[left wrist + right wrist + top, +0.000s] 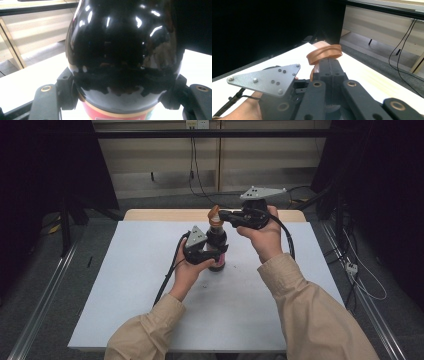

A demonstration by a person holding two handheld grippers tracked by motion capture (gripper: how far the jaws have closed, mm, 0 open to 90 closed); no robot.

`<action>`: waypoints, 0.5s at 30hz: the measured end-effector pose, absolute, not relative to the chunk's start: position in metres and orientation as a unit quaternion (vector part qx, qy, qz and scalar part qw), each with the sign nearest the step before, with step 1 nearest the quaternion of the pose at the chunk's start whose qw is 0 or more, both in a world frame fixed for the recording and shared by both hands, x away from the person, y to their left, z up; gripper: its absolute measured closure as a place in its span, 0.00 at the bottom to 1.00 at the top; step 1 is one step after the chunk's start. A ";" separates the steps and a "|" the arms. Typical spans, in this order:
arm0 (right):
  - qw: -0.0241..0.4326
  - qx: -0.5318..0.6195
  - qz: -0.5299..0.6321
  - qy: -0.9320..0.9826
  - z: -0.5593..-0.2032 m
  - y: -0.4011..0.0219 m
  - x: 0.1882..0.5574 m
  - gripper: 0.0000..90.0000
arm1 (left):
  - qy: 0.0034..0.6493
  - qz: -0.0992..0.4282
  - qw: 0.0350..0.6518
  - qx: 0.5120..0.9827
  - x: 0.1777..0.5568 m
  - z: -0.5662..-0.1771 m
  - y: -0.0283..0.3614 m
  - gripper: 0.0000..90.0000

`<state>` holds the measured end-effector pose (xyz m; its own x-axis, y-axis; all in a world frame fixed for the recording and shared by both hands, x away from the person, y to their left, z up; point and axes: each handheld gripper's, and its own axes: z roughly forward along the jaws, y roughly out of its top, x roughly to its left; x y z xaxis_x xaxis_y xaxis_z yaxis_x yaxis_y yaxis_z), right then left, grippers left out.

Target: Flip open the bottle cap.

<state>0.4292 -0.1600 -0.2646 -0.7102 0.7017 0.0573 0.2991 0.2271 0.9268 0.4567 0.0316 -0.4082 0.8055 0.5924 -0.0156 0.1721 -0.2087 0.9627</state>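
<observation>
Dark glass bottle (216, 251) stands clamped in the left gripper (212, 255); the right gripper (223, 215) pinches its flipped-up orange cap (214, 214).

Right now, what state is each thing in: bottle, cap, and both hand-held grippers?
Dark bottle: upright on the white table, clamped around its body.
Orange flip cap: hinged open, tilted up.
Left hand-held gripper: shut on the bottle.
Right hand-held gripper: shut, jaw tips at the cap.

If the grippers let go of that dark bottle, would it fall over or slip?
Probably it stays up: the dark bottle stands upright on the table. Its shiny, rounded body looks slippery. It seems taller than wide, so a sideways push might tip it.
</observation>
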 end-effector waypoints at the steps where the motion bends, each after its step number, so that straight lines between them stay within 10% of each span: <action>1: 0.190 0.330 0.528 0.759 -0.265 -0.160 0.429 1.00 | 0.253 0.182 0.576 0.756 0.457 -0.408 0.032 0.34; 15: 0.192 0.330 0.523 0.762 -0.264 -0.158 0.433 1.00 | 0.252 0.182 0.578 0.754 0.457 -0.409 0.032 0.34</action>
<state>0.4325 -0.1581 -0.2641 -0.7094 0.7029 0.0529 0.3017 0.2350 0.9240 0.4573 0.0322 -0.4086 0.8068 0.5906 -0.0175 0.1706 -0.2045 0.9639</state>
